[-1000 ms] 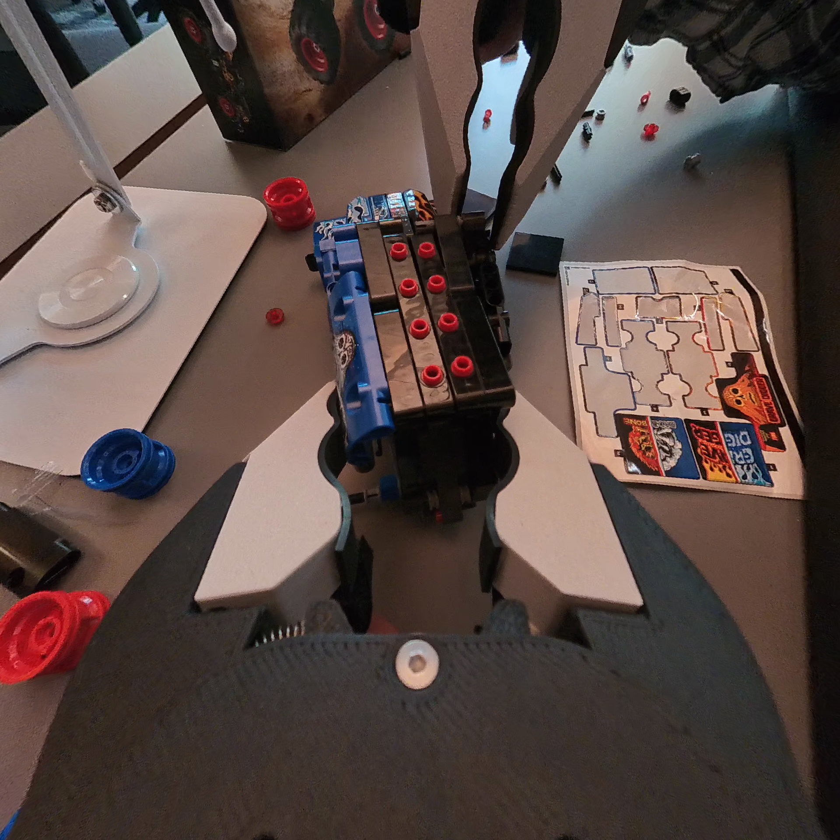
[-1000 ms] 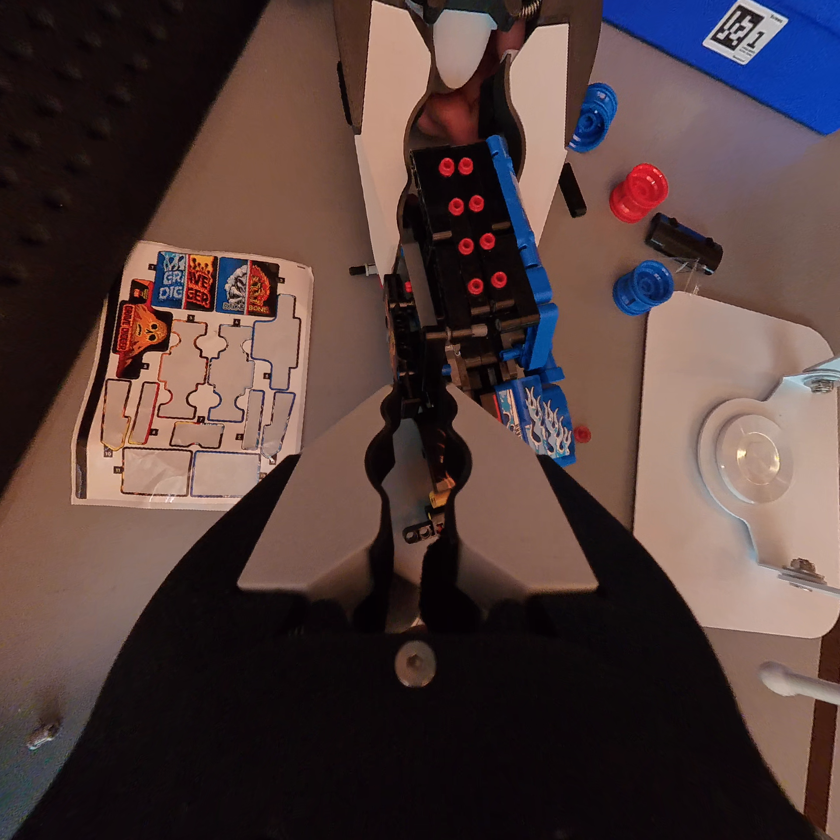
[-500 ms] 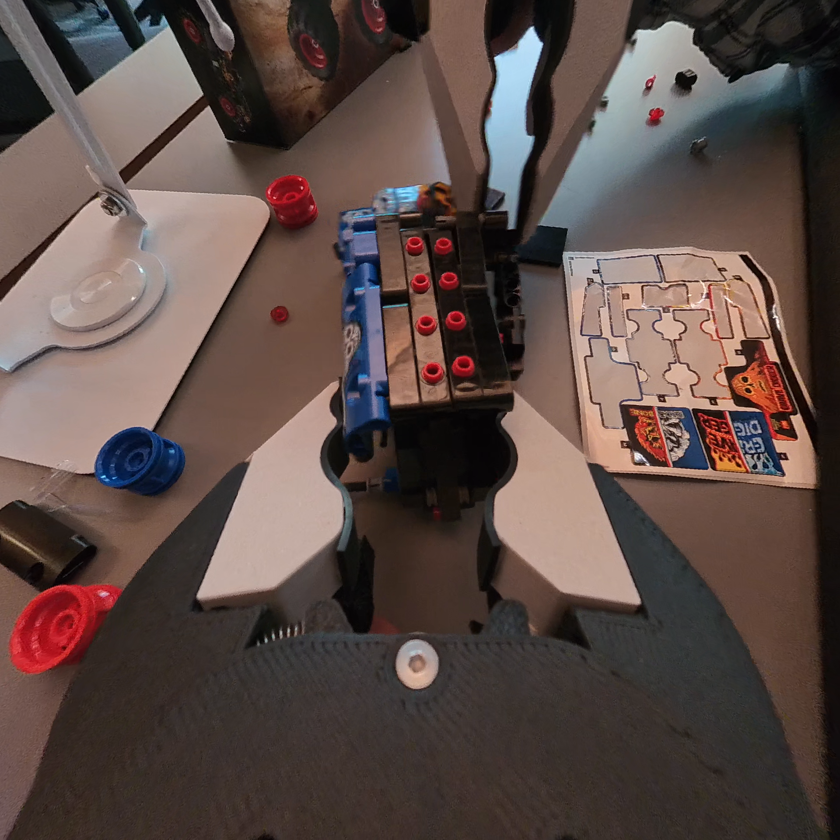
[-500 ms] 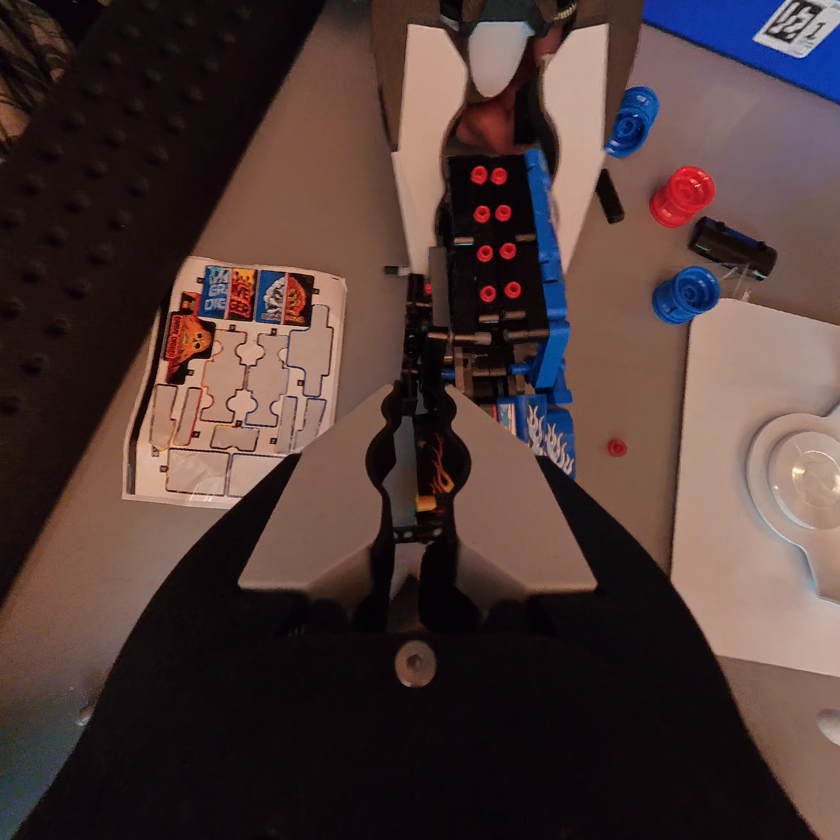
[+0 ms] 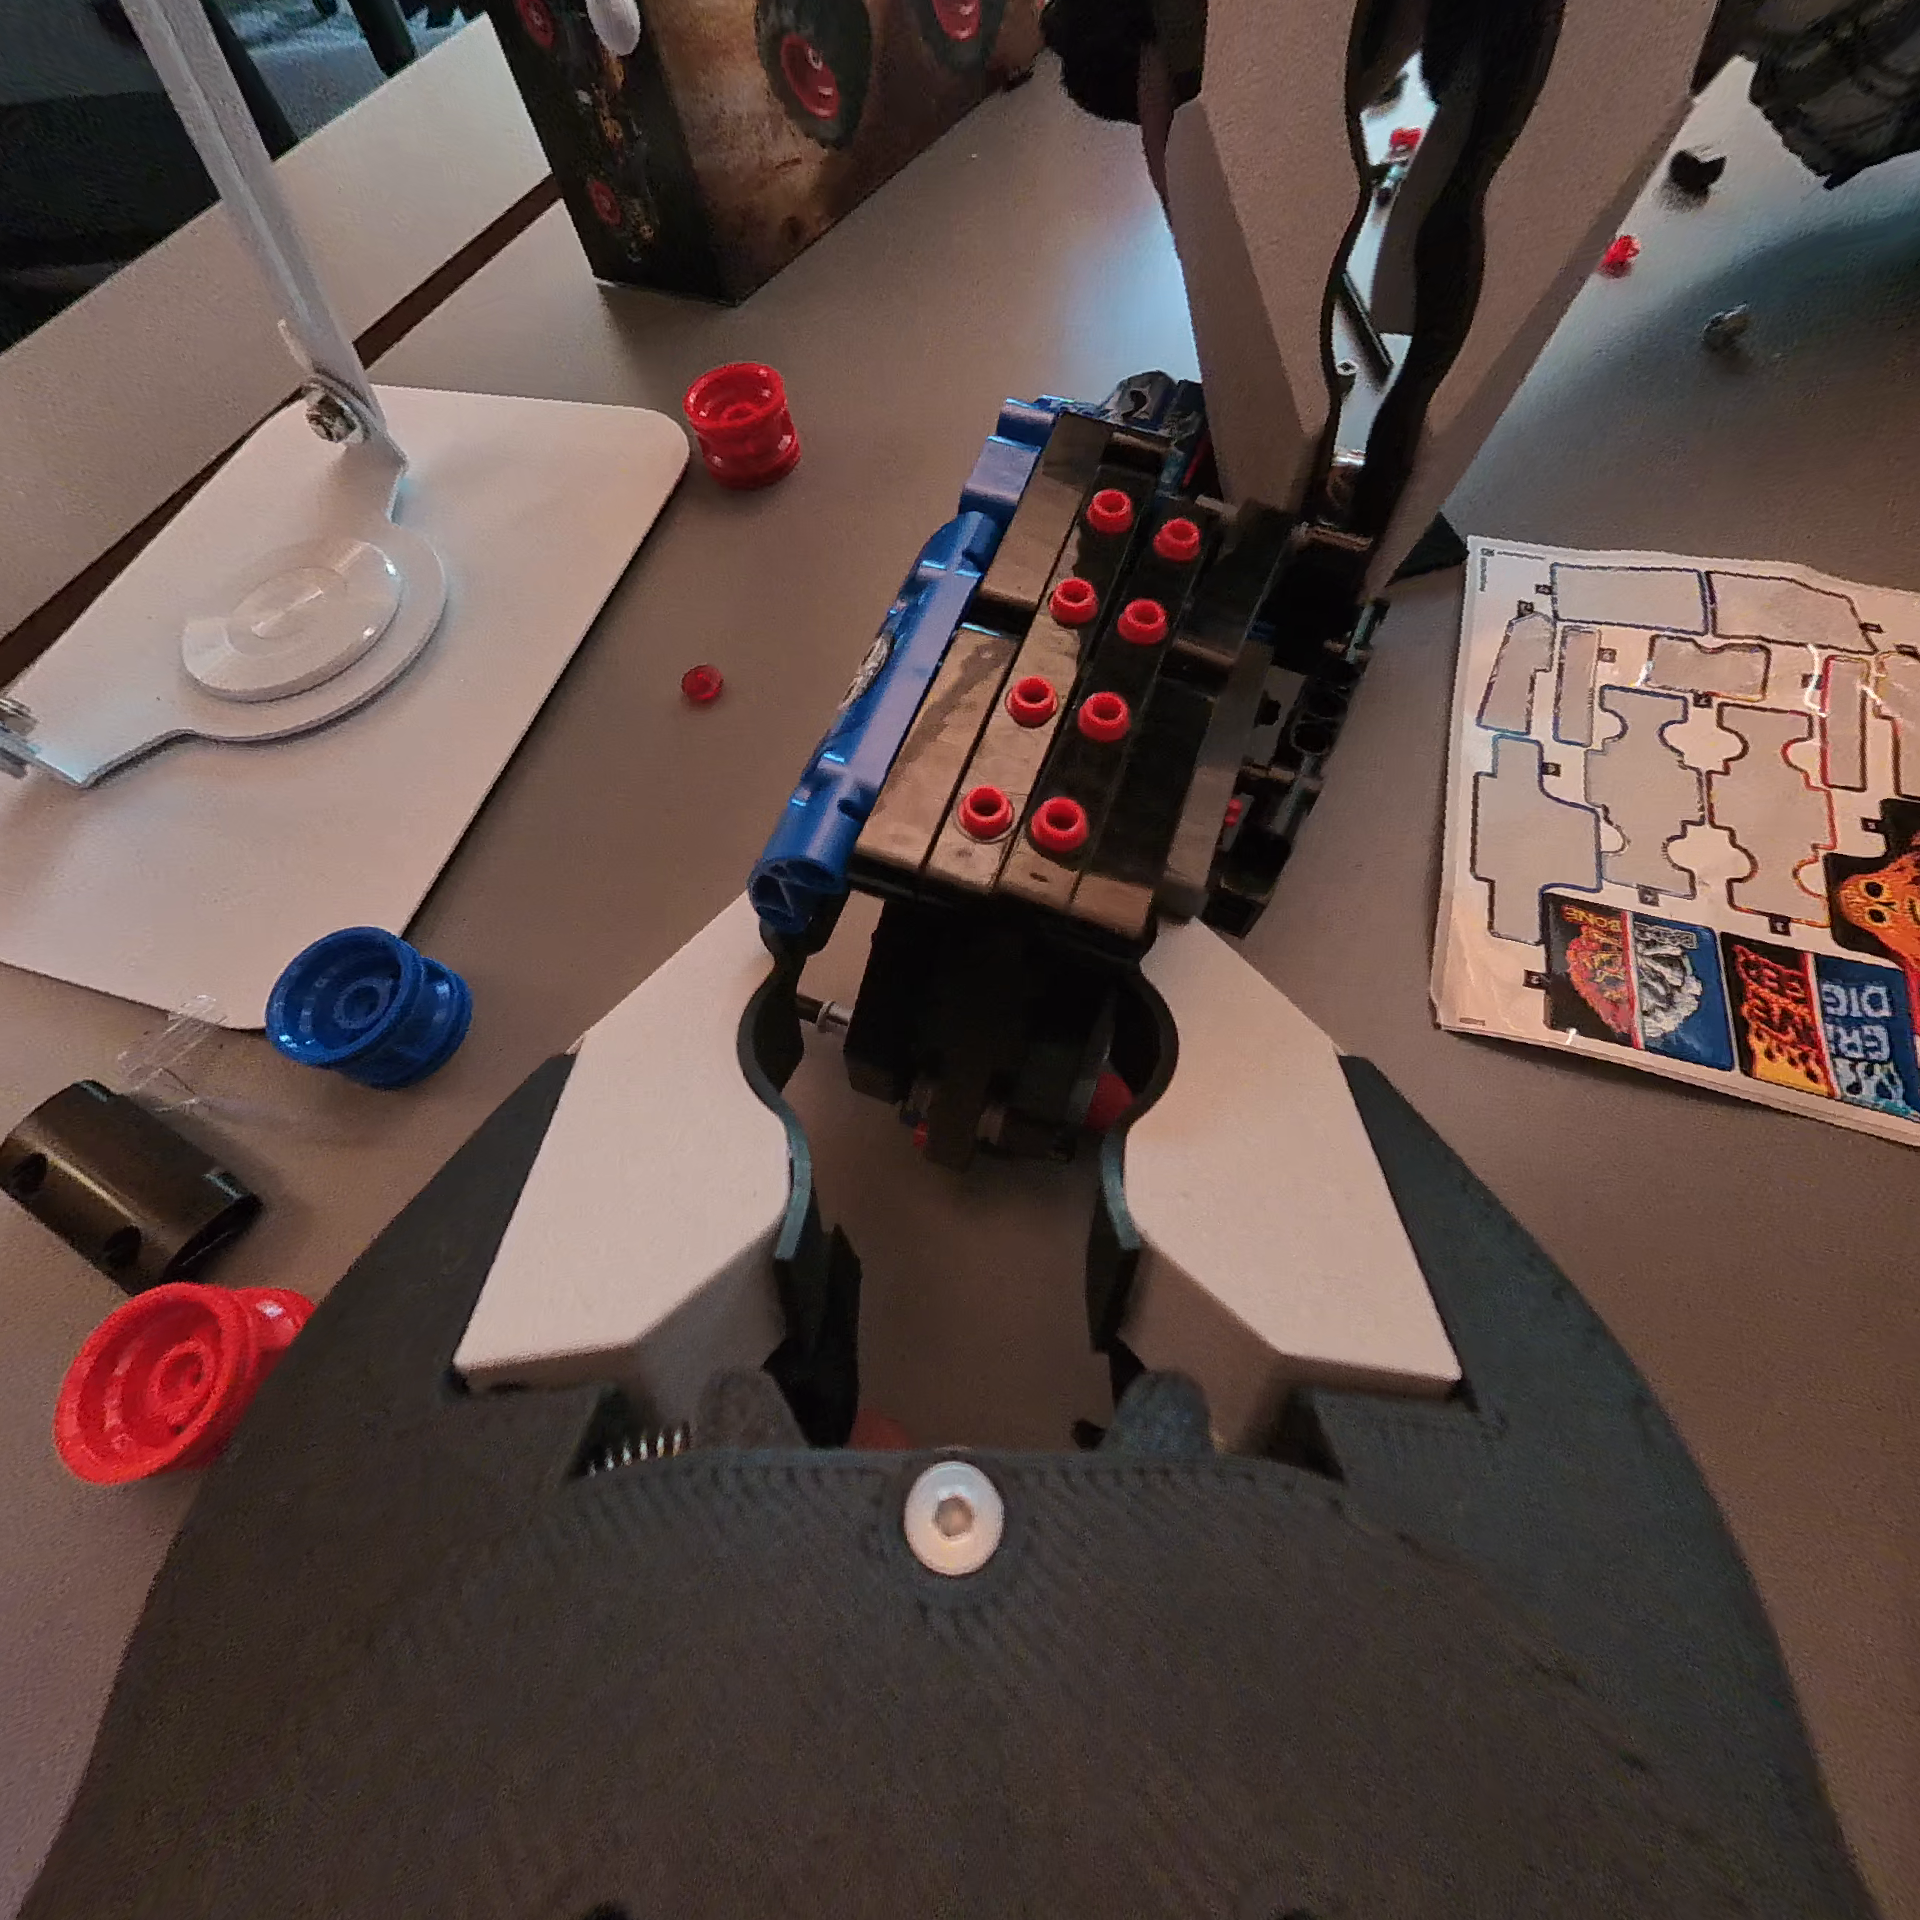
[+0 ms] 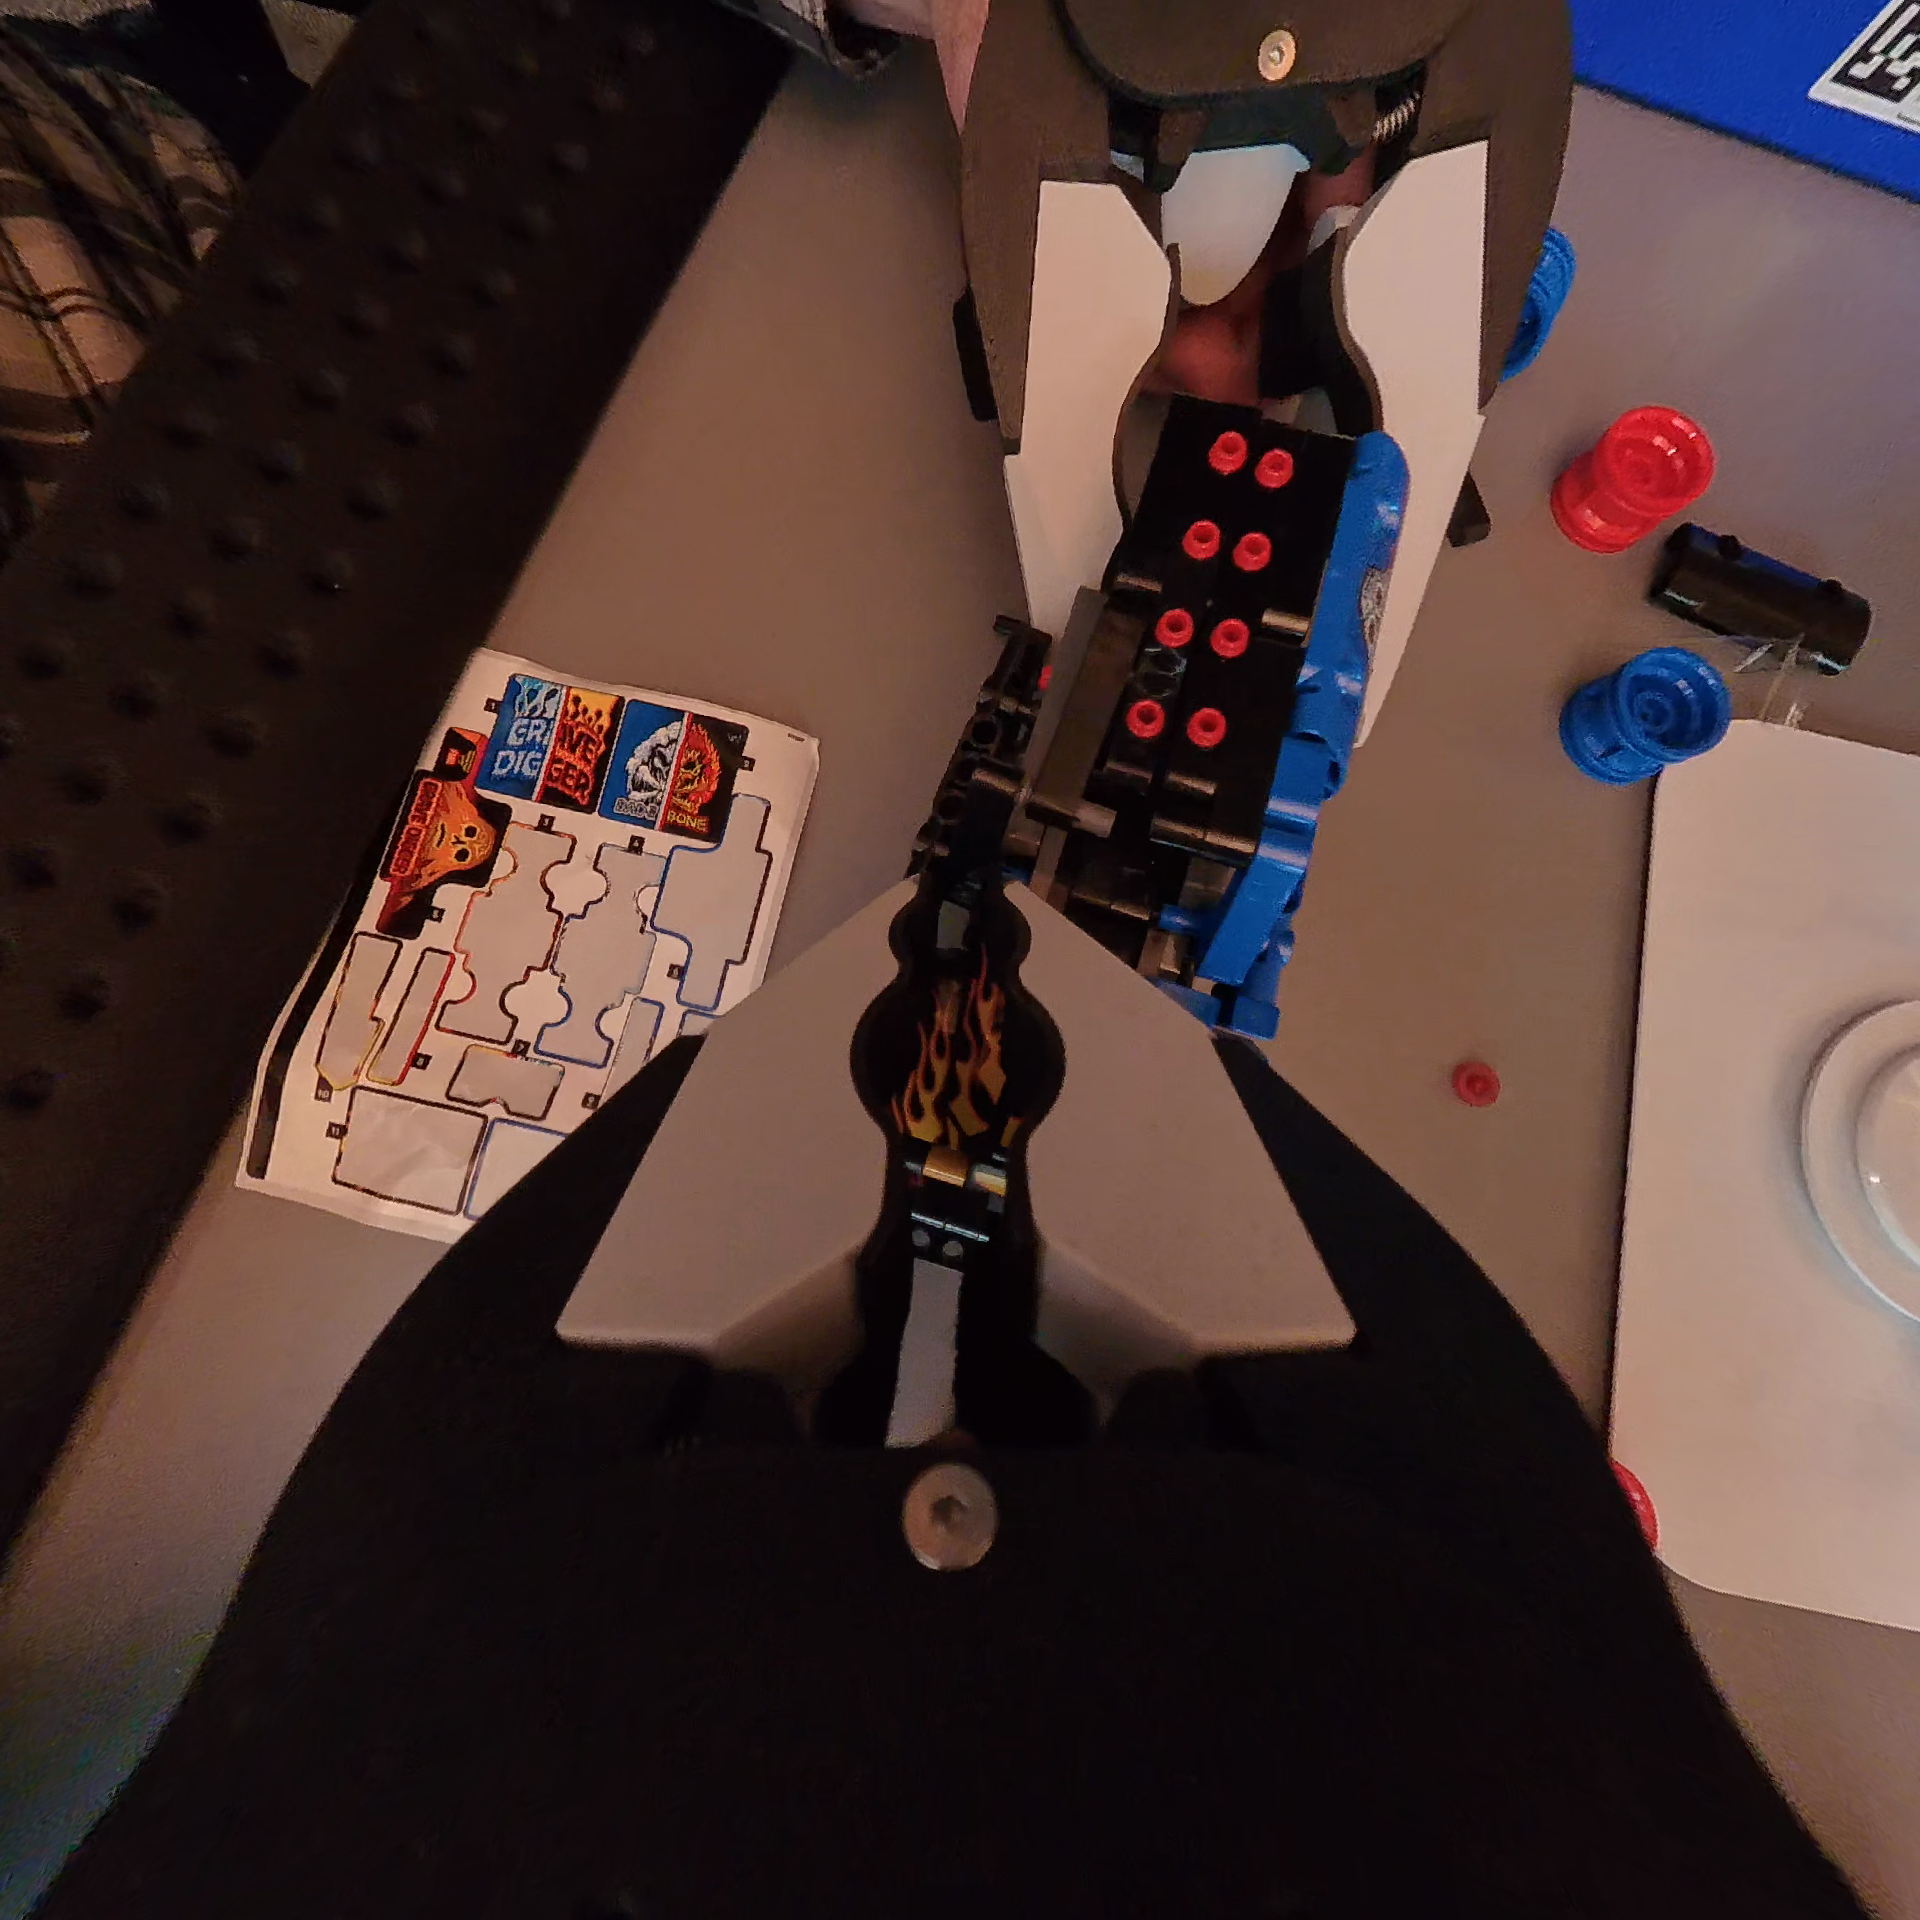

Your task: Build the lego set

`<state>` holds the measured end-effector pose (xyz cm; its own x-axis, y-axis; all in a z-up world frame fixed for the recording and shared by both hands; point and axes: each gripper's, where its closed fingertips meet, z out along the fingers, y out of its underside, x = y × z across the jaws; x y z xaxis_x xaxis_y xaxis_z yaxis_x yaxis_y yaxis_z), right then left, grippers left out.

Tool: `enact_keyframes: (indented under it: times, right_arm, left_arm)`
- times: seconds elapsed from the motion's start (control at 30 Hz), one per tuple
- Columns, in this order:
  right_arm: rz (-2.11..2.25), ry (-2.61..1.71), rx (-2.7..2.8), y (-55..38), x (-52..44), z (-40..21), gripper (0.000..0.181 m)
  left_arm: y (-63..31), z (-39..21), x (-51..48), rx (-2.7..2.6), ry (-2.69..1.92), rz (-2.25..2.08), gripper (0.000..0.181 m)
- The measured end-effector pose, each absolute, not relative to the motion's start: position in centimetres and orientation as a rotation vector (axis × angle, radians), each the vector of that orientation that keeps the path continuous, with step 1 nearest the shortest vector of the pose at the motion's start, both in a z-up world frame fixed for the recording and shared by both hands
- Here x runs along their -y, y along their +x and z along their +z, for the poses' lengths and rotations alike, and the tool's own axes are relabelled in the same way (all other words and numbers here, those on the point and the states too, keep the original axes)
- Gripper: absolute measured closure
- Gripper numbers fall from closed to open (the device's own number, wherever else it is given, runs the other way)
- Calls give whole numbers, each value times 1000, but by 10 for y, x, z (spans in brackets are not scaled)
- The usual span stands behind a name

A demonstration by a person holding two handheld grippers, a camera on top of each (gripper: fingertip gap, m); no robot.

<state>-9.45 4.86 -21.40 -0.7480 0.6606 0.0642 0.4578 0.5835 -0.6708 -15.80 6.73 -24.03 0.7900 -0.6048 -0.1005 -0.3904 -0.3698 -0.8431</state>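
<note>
We are holding the lego truck (image 5: pixel 1049 727) from both ends on the grey bench (image 5: pixel 935 260). Our left gripper (image 5: pixel 961 997) is clamping the truck's near black end between its fingers. Our right gripper (image 6: pixel 961 1049) is pinching the flame-painted black side panel (image 6: pixel 961 1060). Loose wheel hubs, red (image 5: pixel 166 1377) and blue (image 5: pixel 364 1008), are lying left; the sticker sheet (image 5: pixel 1683 748) is lying right.
</note>
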Motion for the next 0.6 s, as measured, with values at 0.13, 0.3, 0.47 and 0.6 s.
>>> enact_keyframes:
  times: [0.13, 0.3, 0.47, 0.6]
  right_arm:
    - [966, -932, 2504, -98, -41, -215, 174]
    - [967, -945, 2497, -98, -40, -216, 174]
    - [988, -950, 2488, -98, -40, -215, 174]
    - [1013, -958, 2467, -98, -39, -214, 174]
  left_arm:
    - [-163, -241, -68, -734, -2013, -260, 128]
    - [-163, -241, -69, -729, -2018, -273, 128]
    - [-163, -241, -69, -731, -2015, -270, 129]
    - [-162, -241, -69, -732, -2015, -274, 129]
